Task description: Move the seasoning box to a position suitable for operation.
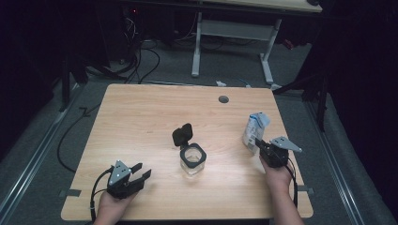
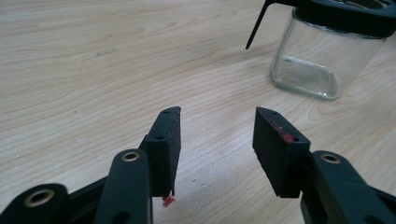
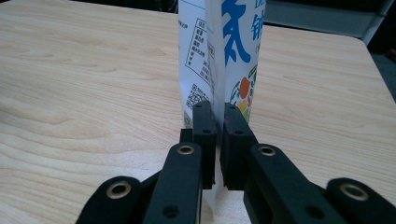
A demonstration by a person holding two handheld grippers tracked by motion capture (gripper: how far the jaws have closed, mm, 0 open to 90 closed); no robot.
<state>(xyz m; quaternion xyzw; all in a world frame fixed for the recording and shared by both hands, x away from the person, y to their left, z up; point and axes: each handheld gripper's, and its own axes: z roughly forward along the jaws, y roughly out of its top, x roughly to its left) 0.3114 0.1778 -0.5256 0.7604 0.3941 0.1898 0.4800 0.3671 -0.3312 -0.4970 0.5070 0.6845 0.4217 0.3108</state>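
Jaws of the right gripper [image 3: 215,116] are pinched on a thin vertical edge of the carton [image 3: 219,56], a white pack with blue lettering and small fruit pictures that stands upright on the table [image 3: 84,93]; in the right gripper view the two black pads press the edge flat between them at the centre of the frame, while the carton rises to the top edge. In the high view the same carton [image 1: 256,127] stands at the right of the frame near the right rim of the wooden table [image 1: 141,122], with the right gripper [image 1: 259,142] just below it and the person's right hand [image 1: 277,178] coming in from the bottom edge. Over at the lower left of the high view, the left gripper [image 1: 143,171] rests low over the table, its jaws spread with nothing between them; the left gripper view shows bare wood in the gap of the left gripper [image 2: 217,114]. A clear glass jar [image 1: 193,161] with a black rim sits at the centre of the high view, its black hinged lid [image 1: 182,135] flipped open and standing above it toward the upper left. In the left gripper view the jar [image 2: 308,70] stands at the upper right, well apart from the jaws.
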